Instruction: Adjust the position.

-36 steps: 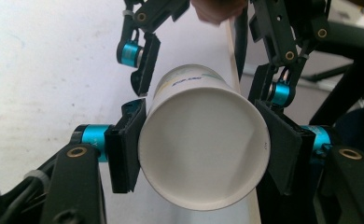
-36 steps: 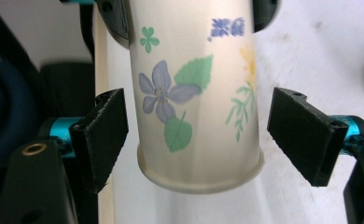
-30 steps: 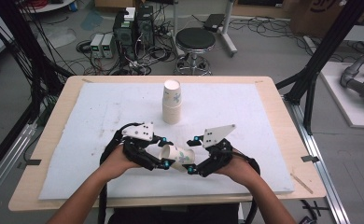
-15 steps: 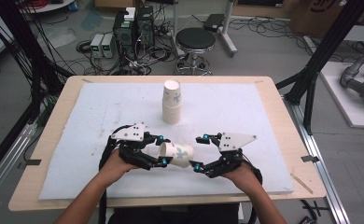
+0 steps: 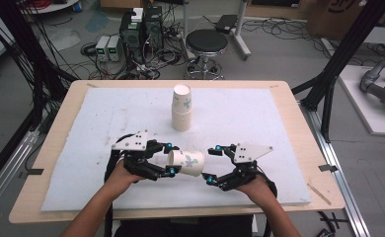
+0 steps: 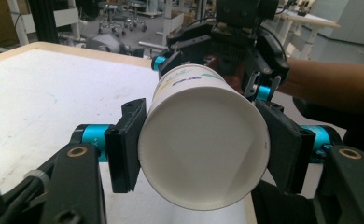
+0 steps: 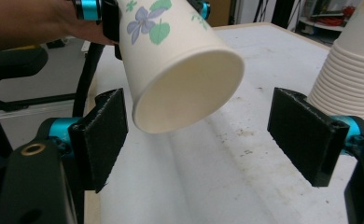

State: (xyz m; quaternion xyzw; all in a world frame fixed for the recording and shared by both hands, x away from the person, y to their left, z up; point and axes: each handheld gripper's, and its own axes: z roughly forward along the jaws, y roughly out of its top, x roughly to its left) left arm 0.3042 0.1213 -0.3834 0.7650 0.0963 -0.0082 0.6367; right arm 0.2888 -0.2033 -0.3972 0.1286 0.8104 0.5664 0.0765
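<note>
Table [image 5: 299, 133]: a wooden top that carries everything I work on, with a pale rim showing round the edge.
White mat [image 5: 240, 123]: it covers nearly the whole top and is scuffed and speckled in places; in my right gripper view the same mat [image 7: 245, 177] runs beneath my jaws.
Stool [image 5: 207, 42]: a round black seat on the floor beyond the far edge, among cables and boxes of electronics.
Stack of cups [image 5: 182, 107]: it stands upright on the mat toward the far middle, well apart from both my hands; in my right gripper view the ribbed rims of the stack [image 7: 353, 74] rise behind my right-hand jaw.
My left gripper [image 5: 168, 159]: my jaws are clamped on the loose paper cup, one pad on each side of its wall near the base; in my left gripper view, my left gripper [image 6: 203, 154] has both pads pressed against the cup.
My right gripper [image 5: 211, 165]: my jaws stand wide apart and hold nothing; in my right gripper view, my right gripper [image 7: 199, 140] has the cup's mouth between the two pads but touching neither.
Paper cup [image 5: 186, 162]: it lies on its side, lifted off the mat, base toward my left hand and open mouth toward my right; it has flower and leaf prints, seen on the cup [image 7: 180, 60] up close, and its blank round base [image 6: 203, 149] faces my left camera.
</note>
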